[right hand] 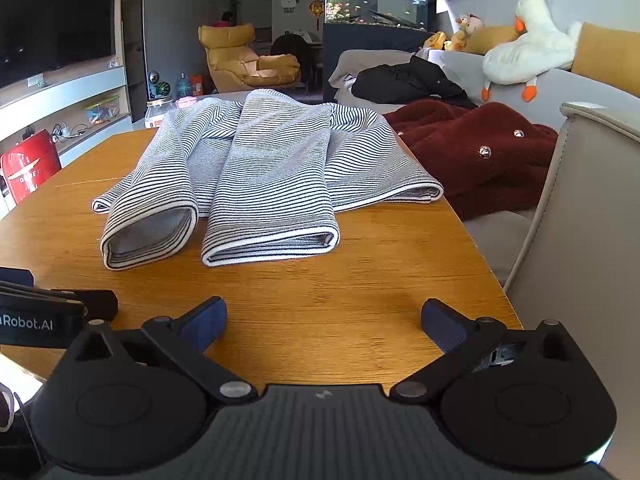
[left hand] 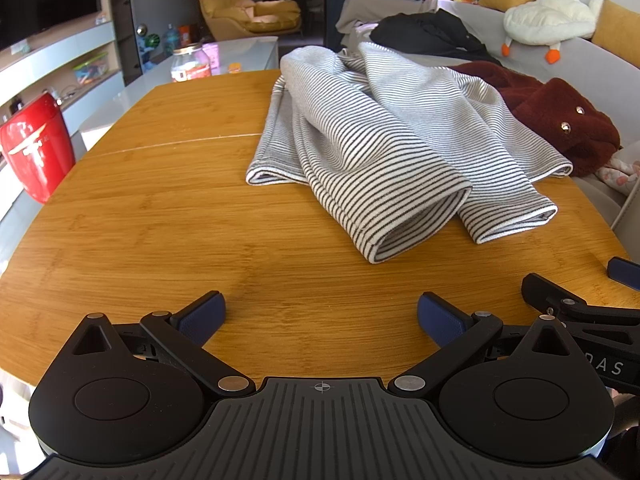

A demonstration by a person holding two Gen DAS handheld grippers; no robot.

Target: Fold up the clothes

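Observation:
A grey-and-white striped garment [left hand: 384, 140] [right hand: 272, 168] lies on the wooden table [left hand: 160, 208] [right hand: 360, 280], its two sleeves folded over the body with cuffs pointing toward me. My left gripper [left hand: 321, 316] hovers open over bare wood at the near edge, well short of the cuffs, with nothing between its blue pads [left hand: 202, 318]. My right gripper [right hand: 323, 320] is open too, empty, near the table's right front corner. The right gripper's finger [left hand: 560, 300] pokes into the left wrist view at the right; the left tool's body [right hand: 48, 316] shows at the right wrist view's left edge.
A dark red fuzzy garment [left hand: 560, 116] [right hand: 472, 156] lies on a grey sofa [right hand: 540, 92] past the table's right edge, with a black garment [right hand: 408, 80] and a white plush duck [right hand: 528, 48] behind. A beige chair back [right hand: 580, 208] stands at right, a red appliance [left hand: 36, 144] at left.

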